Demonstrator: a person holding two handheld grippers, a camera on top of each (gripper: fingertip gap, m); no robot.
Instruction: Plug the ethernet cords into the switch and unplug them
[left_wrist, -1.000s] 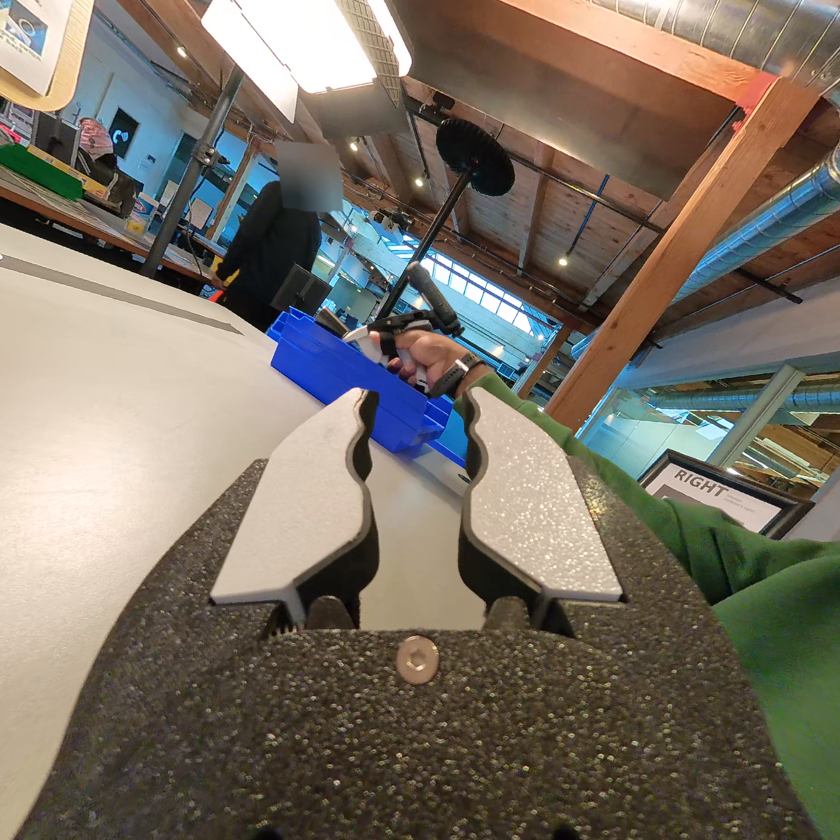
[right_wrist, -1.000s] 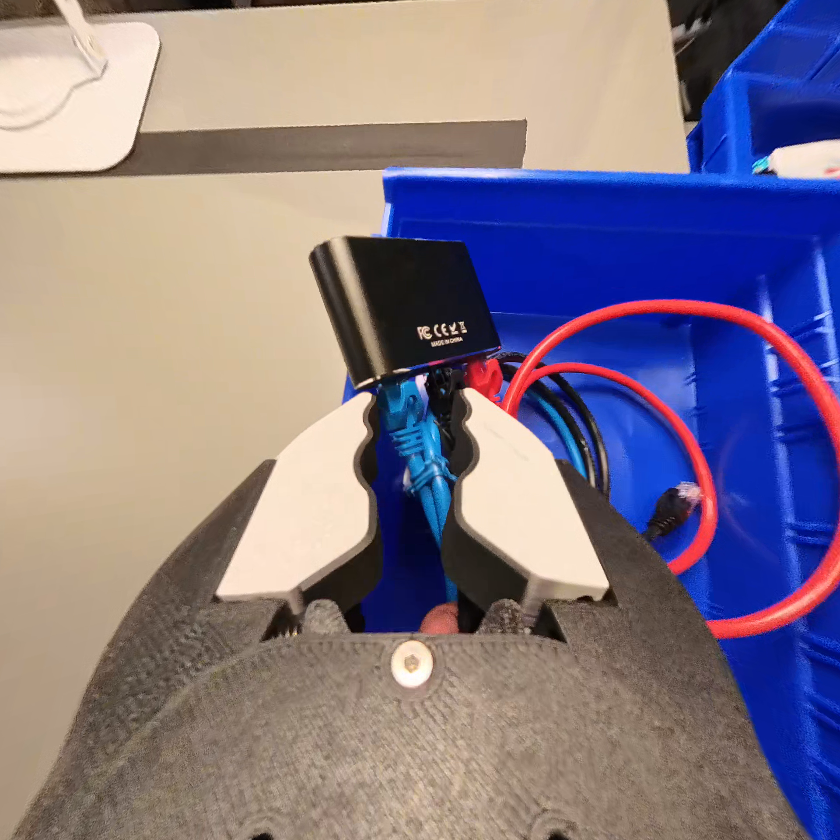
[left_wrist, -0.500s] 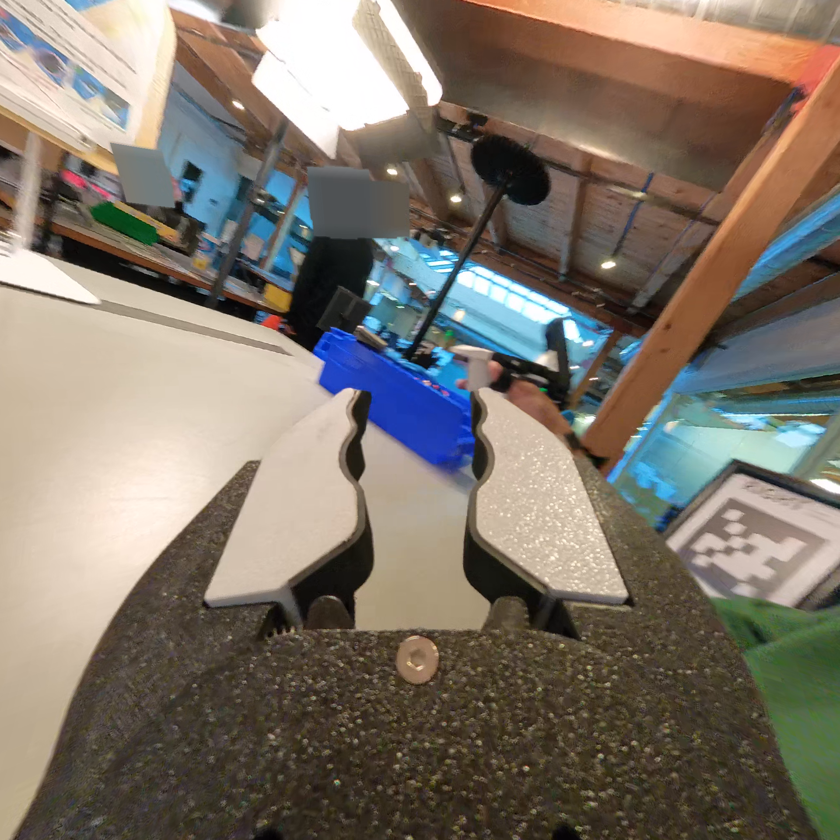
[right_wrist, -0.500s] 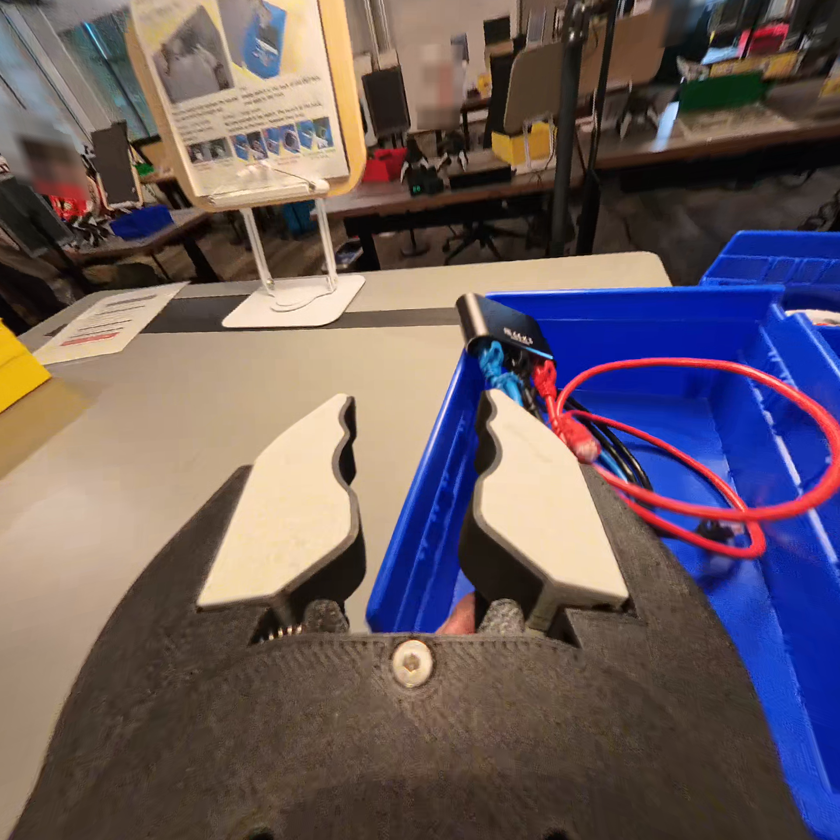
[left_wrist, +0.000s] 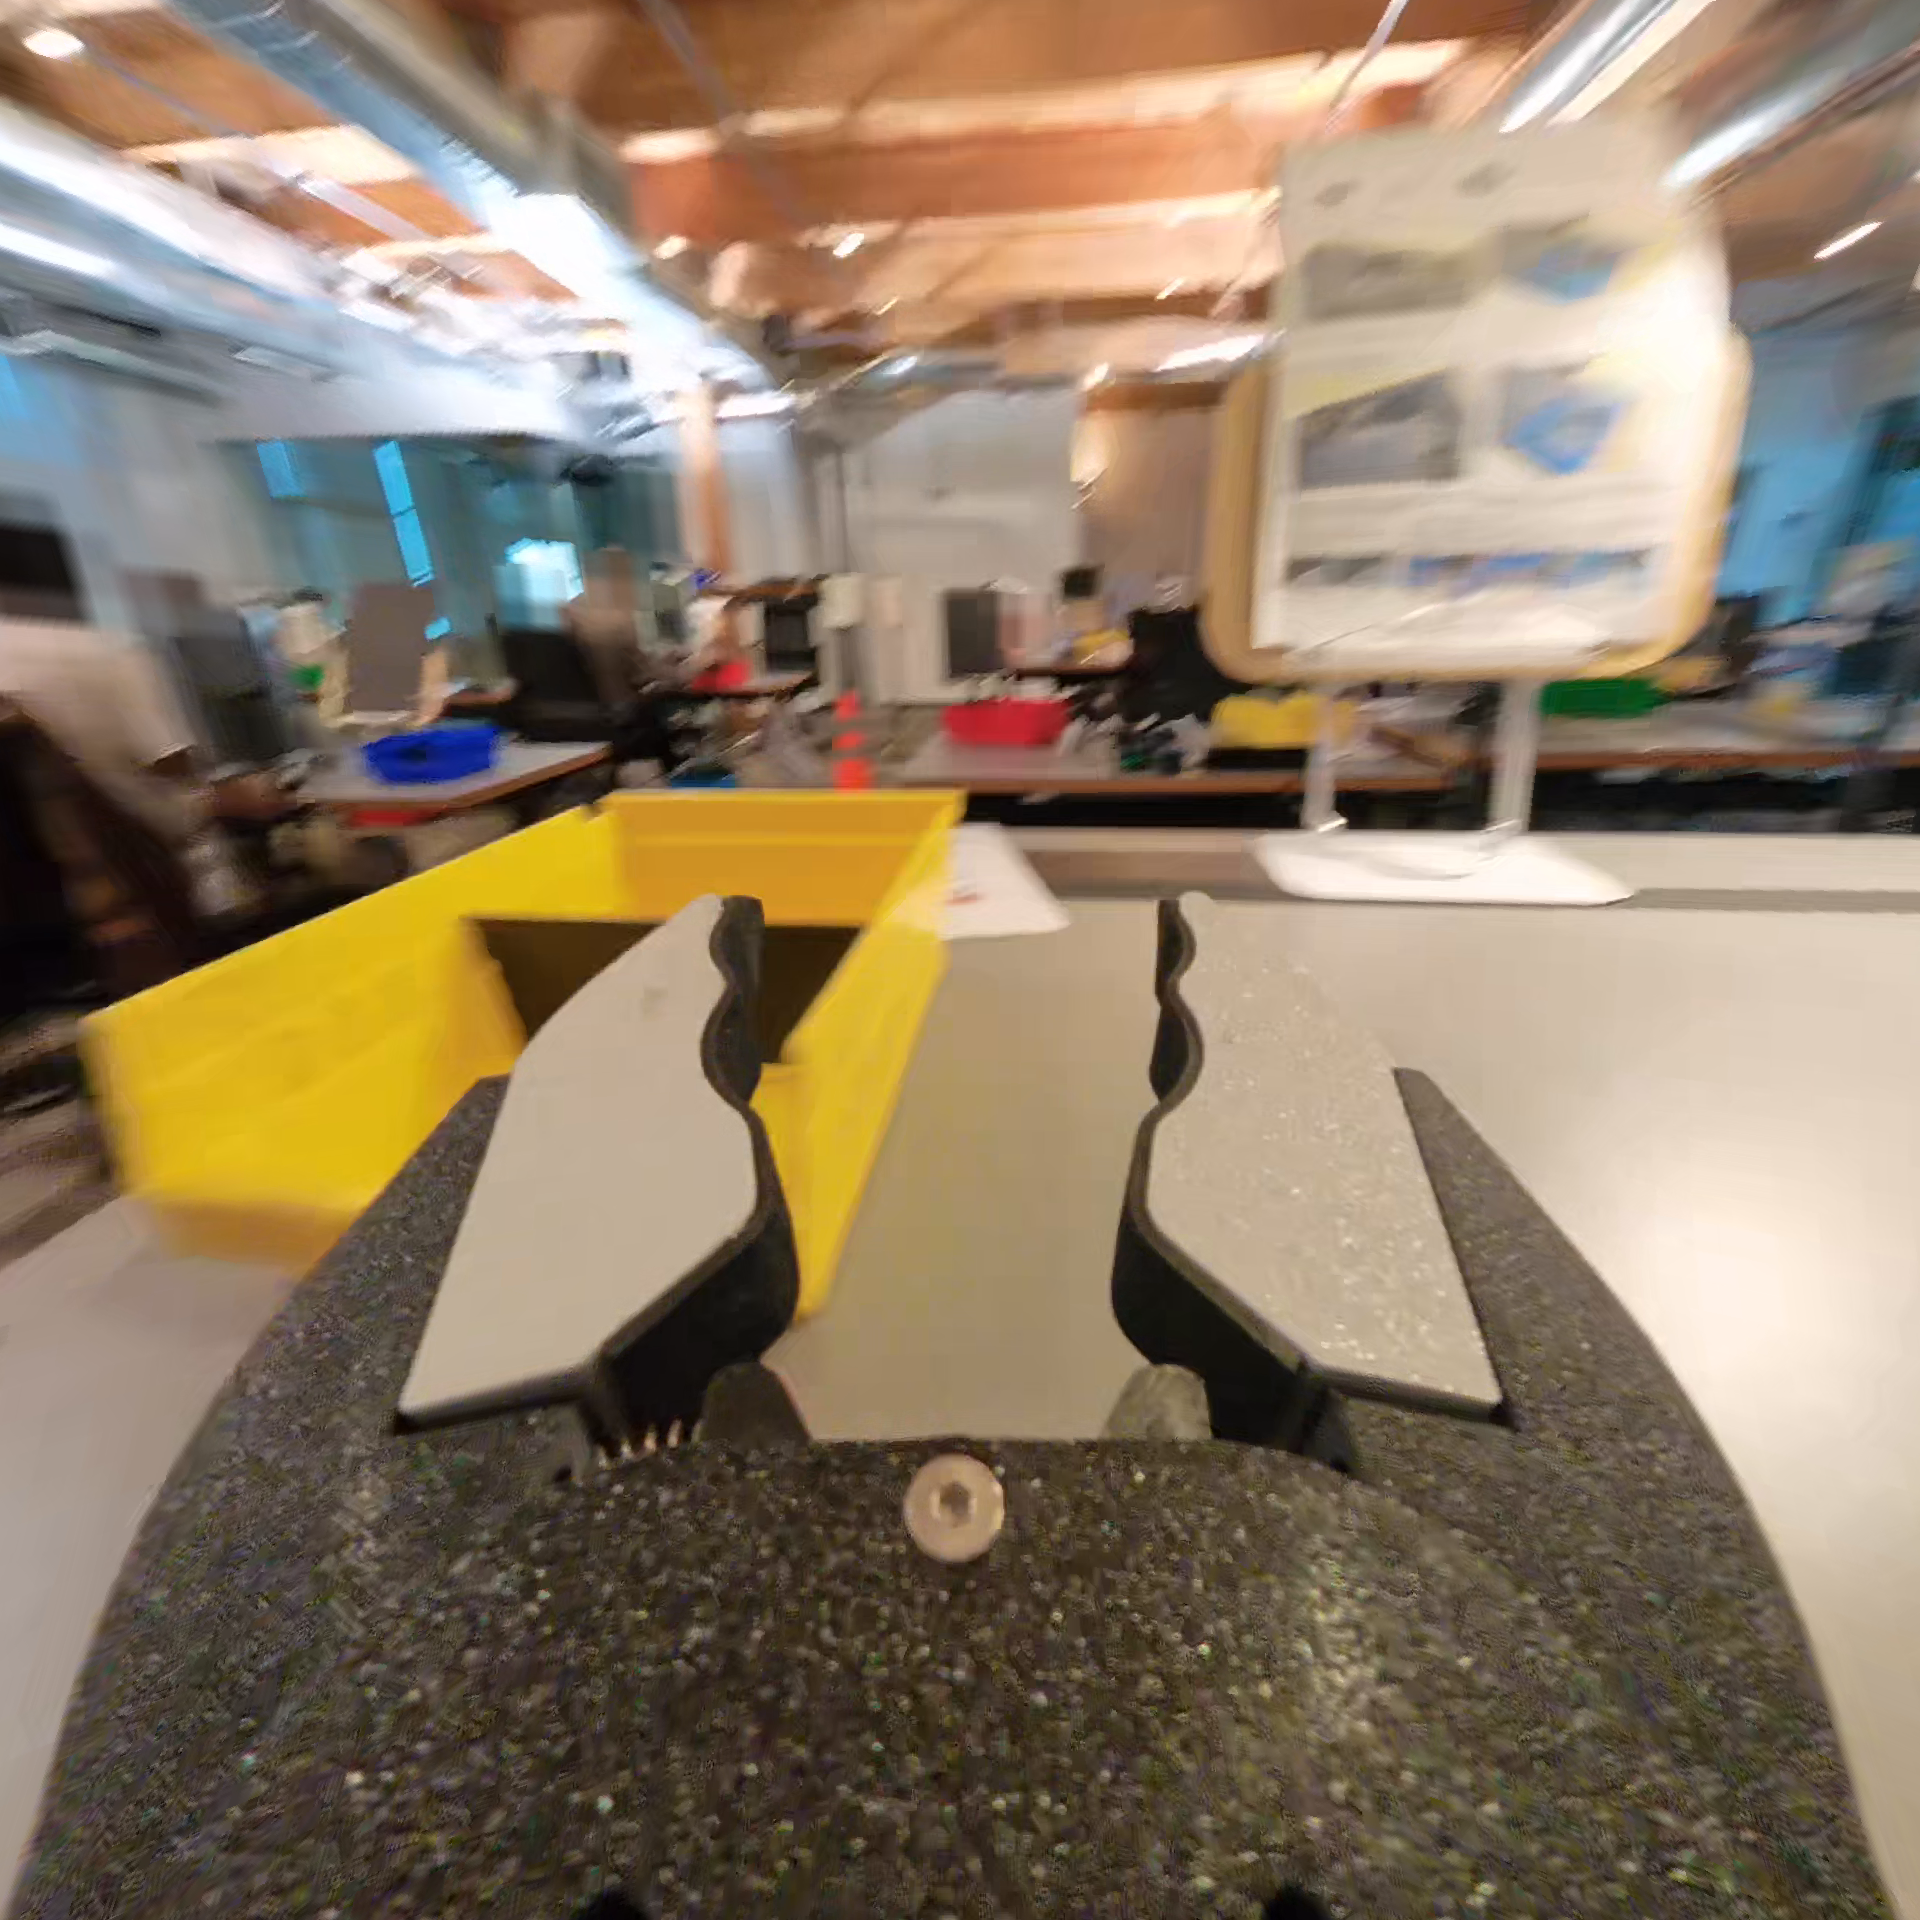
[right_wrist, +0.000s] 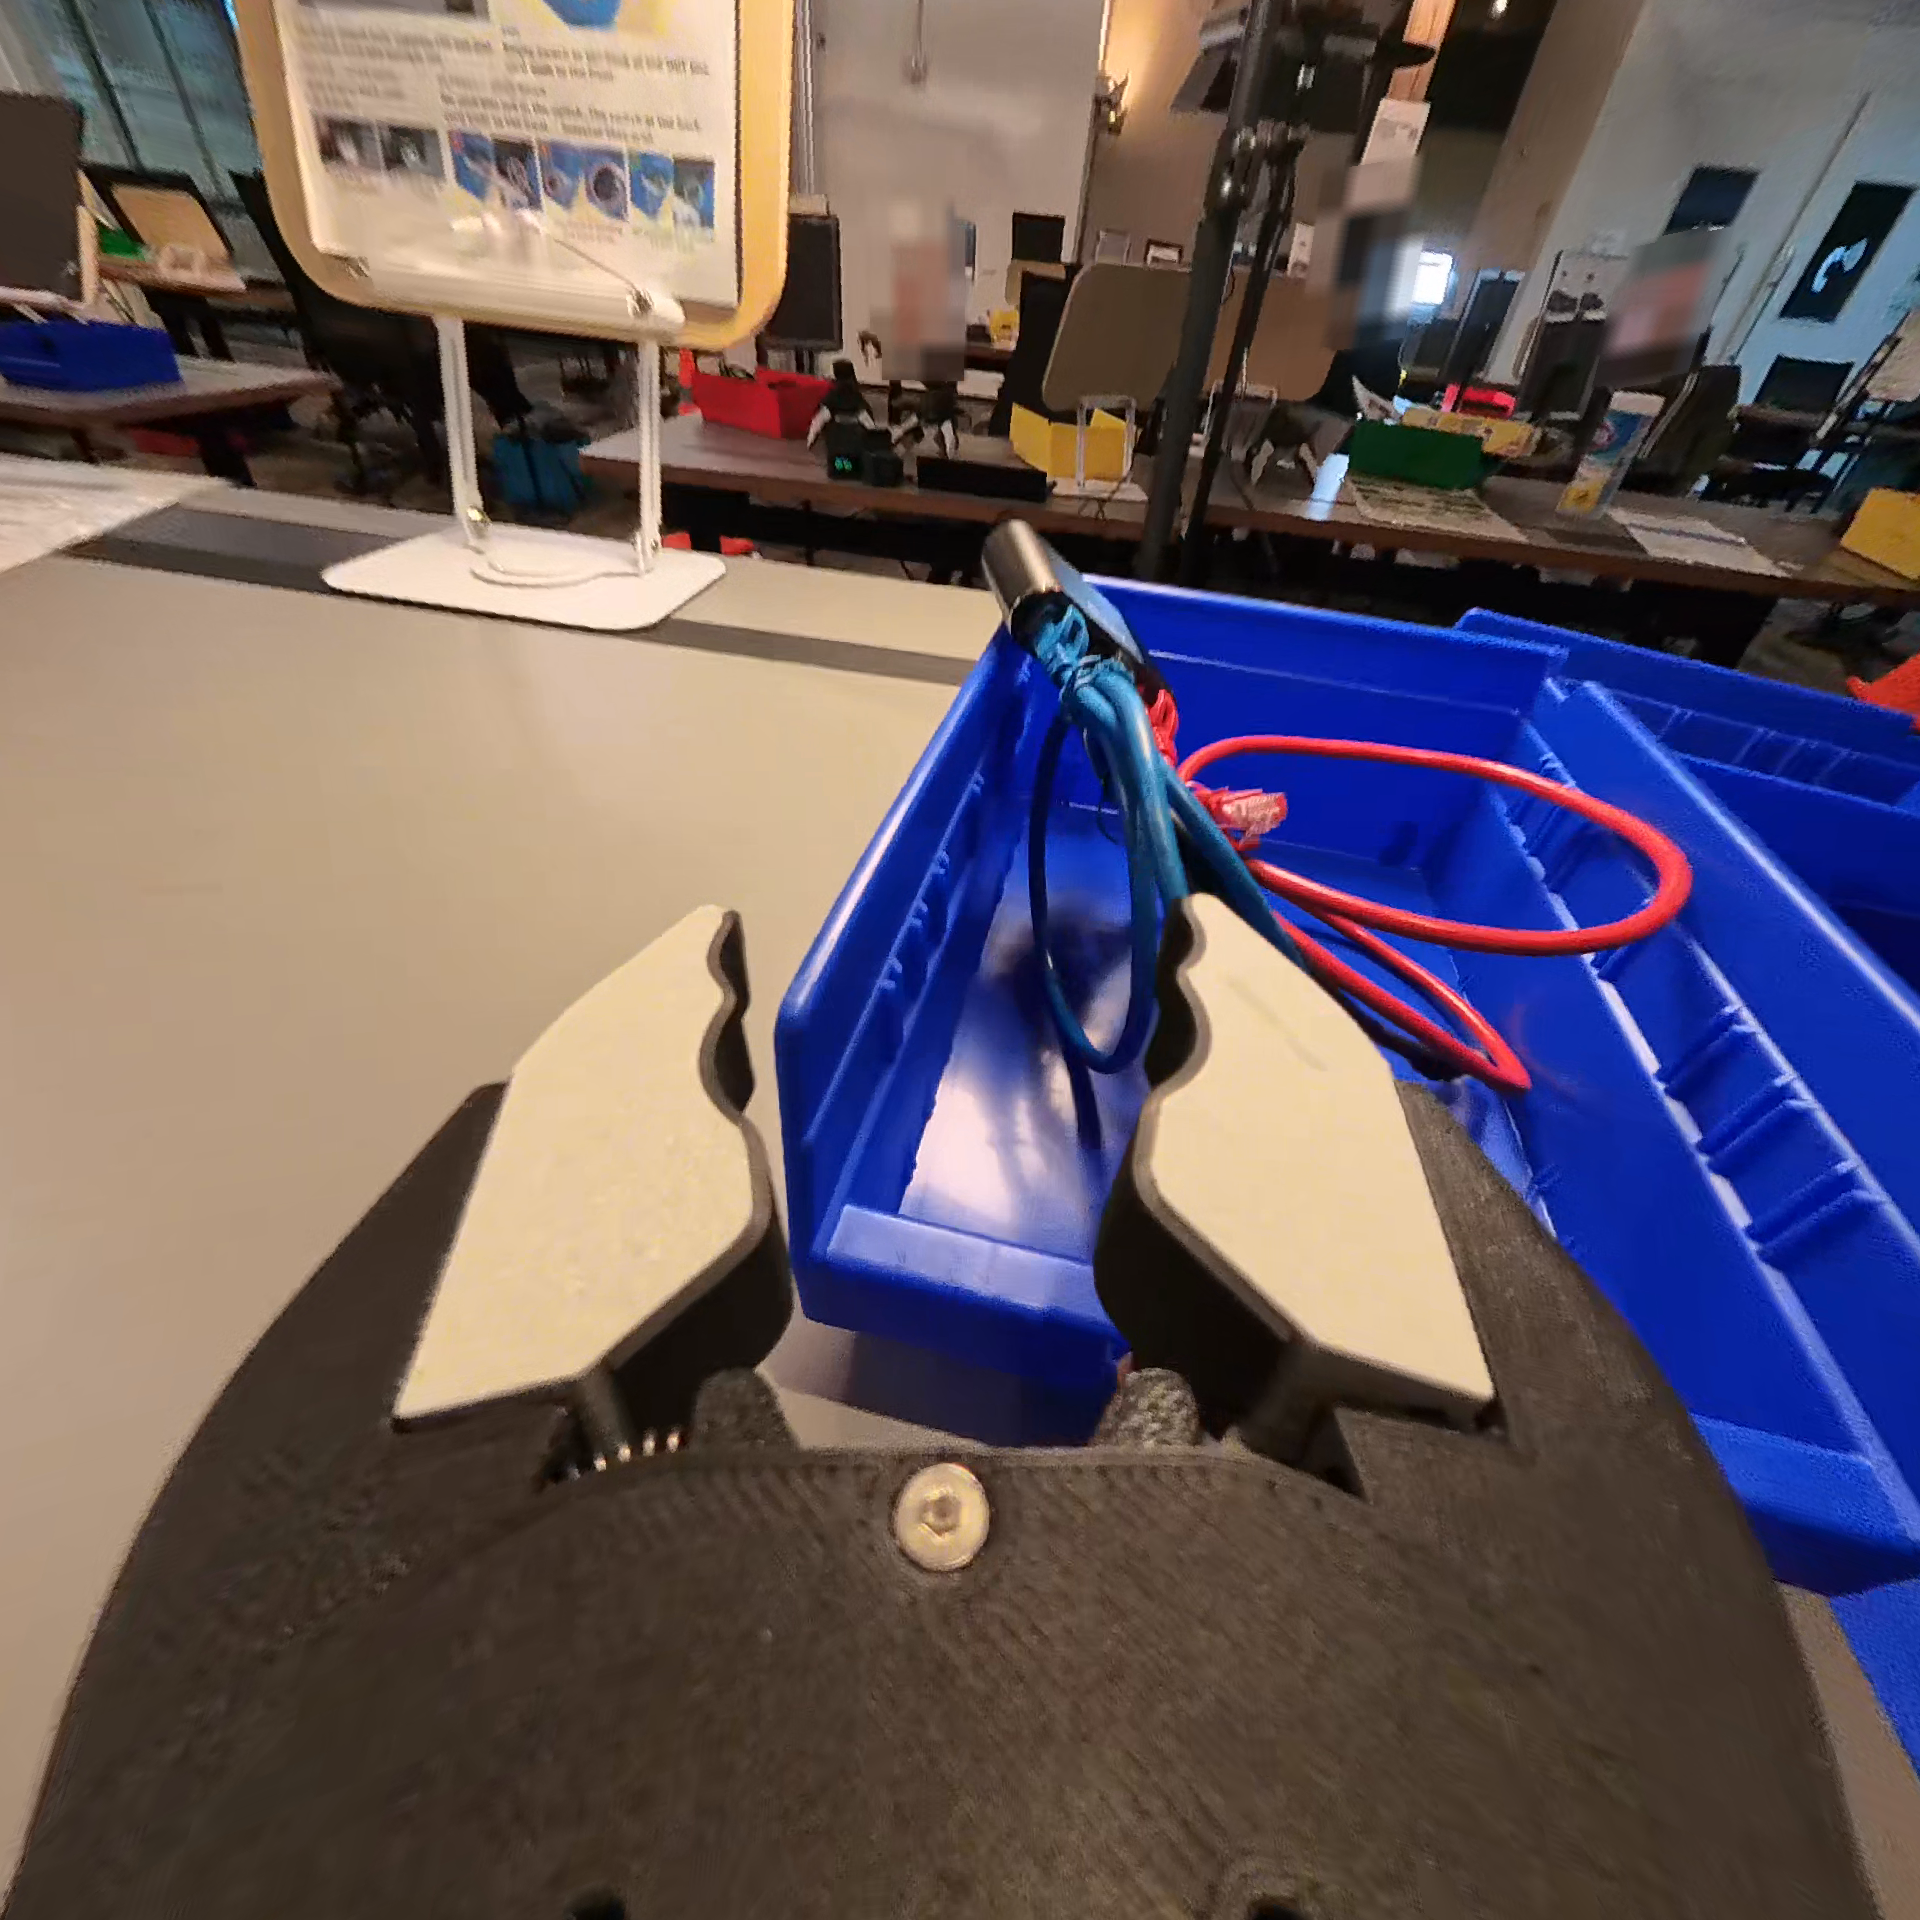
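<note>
The black switch (right_wrist: 1023, 566) leans on the far left rim of a blue bin (right_wrist: 883, 935), tilted up. Blue cords (right_wrist: 1101, 727) hang from its ports into the bin. A red cord (right_wrist: 1558, 769) loops inside the bin, with a loose red plug (right_wrist: 1252, 805) near the switch. My right gripper (right_wrist: 951, 925) is open and empty, just in front of the bin's near end and apart from the cords. My left gripper (left_wrist: 956, 920) is open and empty over the grey table (left_wrist: 1558, 1039). The switch and cords do not show in the blurred left wrist view.
A yellow bin (left_wrist: 312, 1039) stands on the table left of my left gripper. A sign on a white stand (right_wrist: 509, 156) is at the table's far edge; it also shows in the left wrist view (left_wrist: 1475, 416). A second blue bin (right_wrist: 1766, 748) sits right of the first. The gap from one gripper's tips to the other's is roughly 65 cm. The right tips stand about 15 cm off the black switch (right_wrist: 1023, 566).
My right gripper let go of the blue cords, opened wide and pulled back out of the blue bin. My left gripper swung away from the blue bin toward the yellow bin and opened wider.
</note>
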